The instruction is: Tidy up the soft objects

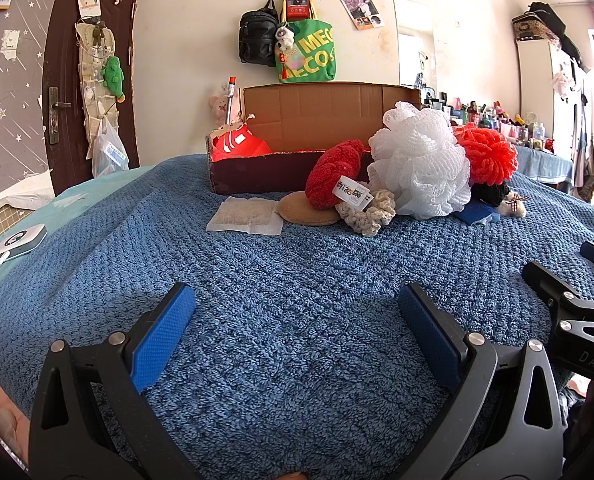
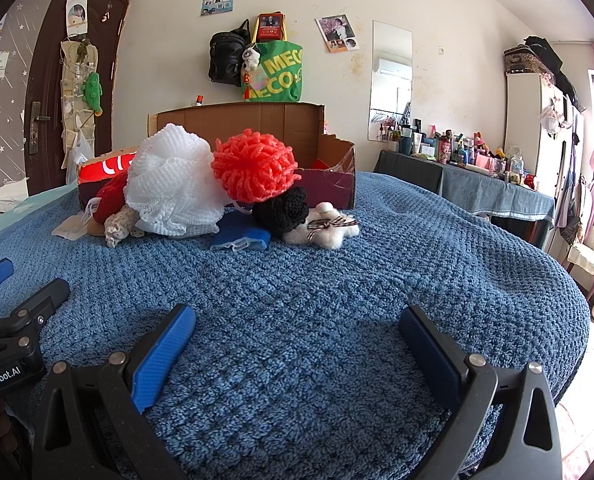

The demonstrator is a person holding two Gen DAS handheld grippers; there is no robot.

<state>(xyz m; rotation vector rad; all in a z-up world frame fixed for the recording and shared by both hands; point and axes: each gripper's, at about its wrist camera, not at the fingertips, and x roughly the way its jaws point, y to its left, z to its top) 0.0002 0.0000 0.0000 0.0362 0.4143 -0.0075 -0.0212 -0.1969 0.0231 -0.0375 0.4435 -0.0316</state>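
A pile of soft things lies on the blue blanket point(image 1: 281, 280) in front of an open cardboard box point(image 1: 321, 120). It holds a white mesh puff point(image 1: 421, 160), an orange-red puff point(image 2: 255, 164), a red plush piece point(image 1: 333, 172) with a tag, a tan pad point(image 1: 307, 209), a cream crochet piece point(image 1: 371, 210), a black knit item point(image 2: 283, 210), a blue cloth point(image 2: 239, 236) and a small white plush point(image 2: 325, 230). My left gripper point(image 1: 295, 304) and right gripper point(image 2: 297, 326) both stand open and empty, well short of the pile.
A flat white sachet point(image 1: 247, 220) lies left of the pile. A white device point(image 1: 17, 242) with a cable sits at the bed's left edge. A door point(image 1: 89, 80) stands far left; a cluttered table point(image 2: 477, 168) stands right. Bags point(image 1: 303, 50) hang on the wall.
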